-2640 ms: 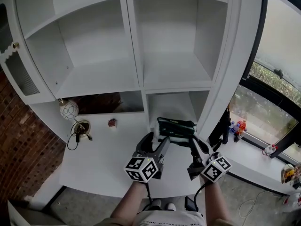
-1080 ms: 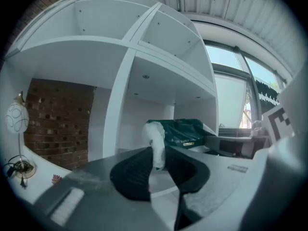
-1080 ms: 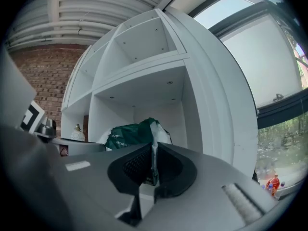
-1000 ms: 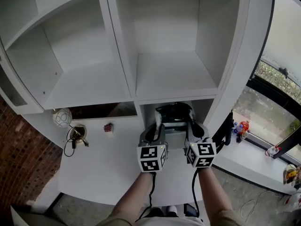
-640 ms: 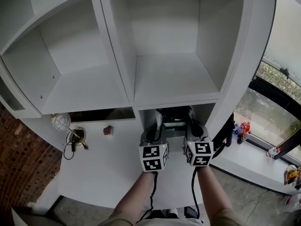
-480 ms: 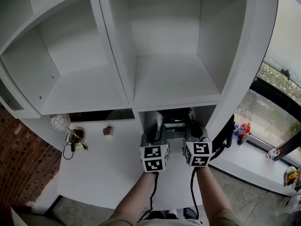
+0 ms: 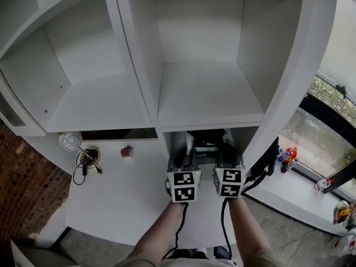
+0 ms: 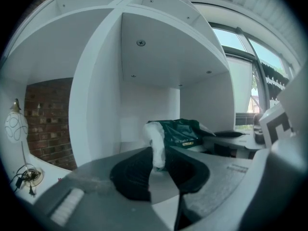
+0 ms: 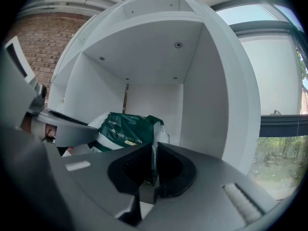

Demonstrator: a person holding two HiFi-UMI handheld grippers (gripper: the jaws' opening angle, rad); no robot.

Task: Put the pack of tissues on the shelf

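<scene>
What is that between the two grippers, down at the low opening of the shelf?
The green pack of tissues. The left gripper pinches its white end and the right gripper pinches its thin edge flap, as each gripper view shows.

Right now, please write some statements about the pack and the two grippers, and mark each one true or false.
1. The pack is green. True.
2. The left gripper is open and empty. False: it is shut on the pack's white end.
3. The right gripper pinches a thin edge of the pack. True.
4. The pack lies in a big upper compartment. False: both grippers hold it in the small low compartment.
</scene>
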